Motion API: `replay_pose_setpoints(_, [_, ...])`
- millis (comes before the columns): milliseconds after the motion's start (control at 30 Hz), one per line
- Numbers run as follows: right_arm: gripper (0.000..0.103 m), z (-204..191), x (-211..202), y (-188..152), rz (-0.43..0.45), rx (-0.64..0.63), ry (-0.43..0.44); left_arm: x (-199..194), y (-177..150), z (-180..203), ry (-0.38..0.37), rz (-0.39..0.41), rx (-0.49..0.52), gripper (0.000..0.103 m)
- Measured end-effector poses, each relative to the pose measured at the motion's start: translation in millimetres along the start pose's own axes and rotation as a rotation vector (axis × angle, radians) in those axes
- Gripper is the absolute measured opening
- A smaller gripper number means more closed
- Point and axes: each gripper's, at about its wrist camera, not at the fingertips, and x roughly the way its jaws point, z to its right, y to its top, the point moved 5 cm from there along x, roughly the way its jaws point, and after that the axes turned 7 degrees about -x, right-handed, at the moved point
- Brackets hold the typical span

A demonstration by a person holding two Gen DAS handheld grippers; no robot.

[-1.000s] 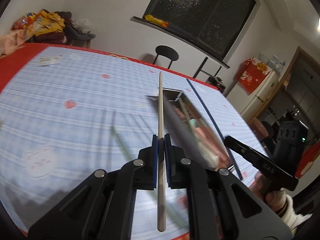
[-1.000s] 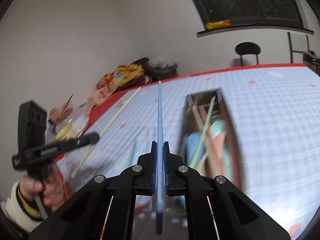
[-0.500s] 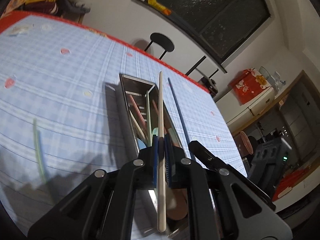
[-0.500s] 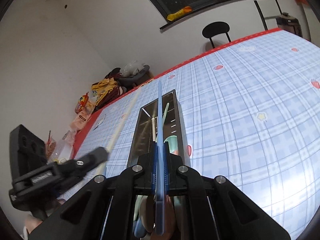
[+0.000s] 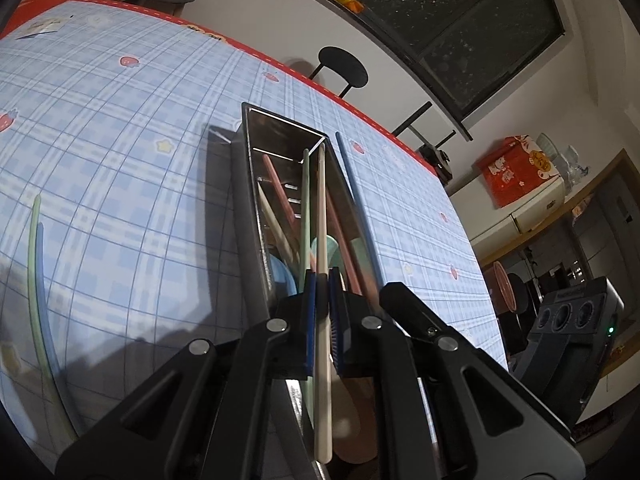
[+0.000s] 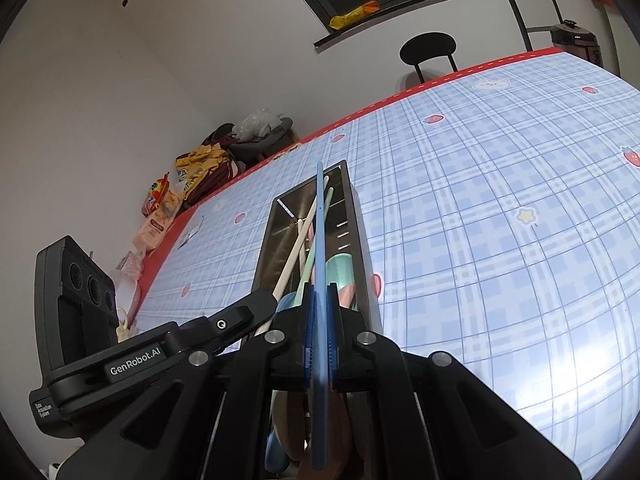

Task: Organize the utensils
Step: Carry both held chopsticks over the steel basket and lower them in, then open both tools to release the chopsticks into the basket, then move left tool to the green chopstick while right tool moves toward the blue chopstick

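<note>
A long metal utensil box (image 5: 256, 216) lies on the blue checked tablecloth and holds several pastel chopsticks and spoons. My left gripper (image 5: 321, 280) is shut on a cream chopstick (image 5: 321, 216) that points along the box, over its inside. My right gripper (image 6: 319, 292) is shut on a blue chopstick (image 6: 319, 232), held over the same box (image 6: 360, 240). The blue chopstick (image 5: 356, 192) shows along the box's right rim in the left wrist view. The cream chopstick (image 6: 296, 248) and the left gripper body (image 6: 136, 356) show in the right wrist view.
A green chopstick (image 5: 34, 280) and a blue chopstick (image 5: 46, 332) lie loose on the cloth at the left. Snack bags (image 6: 168, 200) sit at the table's far corner. A black chair (image 5: 342, 68) stands beyond the far edge.
Both grippers have swung over the metal box. The cream and blue chopsticks now point along it and lie lower, over its inside.
</note>
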Motion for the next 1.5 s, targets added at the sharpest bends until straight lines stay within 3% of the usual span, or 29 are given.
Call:
replay_pose_setpoints(567, [0.009,-2.4,-0.1,1.9,0.018,-0.037,-0.031,-2.1,-1.0,6.9,0.029,0.028,0.030,0.011])
replay_pose_setpoints(667, [0.033,-7.5,-4.5,4.0,0.040,-0.072,-0.049,-16.3,6.6,6.7,0.043,0.061,0.058,0.026])
replay_pose_setpoints(733, [0.058,-10.9,-8.8,5.9,0.062,-0.096,-0.071,-31.5,13.3,2.8,0.069,0.099,0.086,0.037])
replay_pose_setpoints(767, [0.062,-12.7,-10.5,6.3,0.071,-0.108,-0.076,-37.6,16.2,0.3,0.082,0.113,0.095,0.048])
replay_pose_setpoints(833, [0.087,-16.8,-12.7,7.3,0.081,-0.137,-0.098,-53.8,22.4,-6.4,0.118,0.152,0.115,0.064])
replay_pose_setpoints(867, [0.092,-17.7,-13.9,7.7,0.087,-0.144,-0.113,-61.3,24.1,-9.9,0.137,0.167,0.125,0.080])
replay_pose_setpoints(900, [0.097,-19.7,-15.3,7.5,0.098,-0.156,-0.133,-68.7,26.2,-14.2,0.165,0.181,0.133,0.089])
replay_pose_setpoints(933, [0.097,-22.0,-15.7,6.9,0.102,-0.170,-0.149,-79.3,28.1,-20.4,0.204,0.202,0.143,0.095])
replay_pose_setpoints(1167, [0.097,-42.1,-15.0,1.2,0.118,-0.303,-0.225,-119.2,32.7,-51.8,0.339,0.242,0.191,0.097])
replay_pose_setpoints(1367, [0.097,-67.2,-18.0,-3.5,0.126,-0.418,-0.259,-131.2,23.7,-75.6,0.414,0.199,0.243,0.097])
replay_pose_setpoints(1500, [0.097,-84.6,-23.0,-8.8,0.121,-0.457,-0.241,-131.2,16.5,-90.1,0.510,0.169,0.306,0.097])
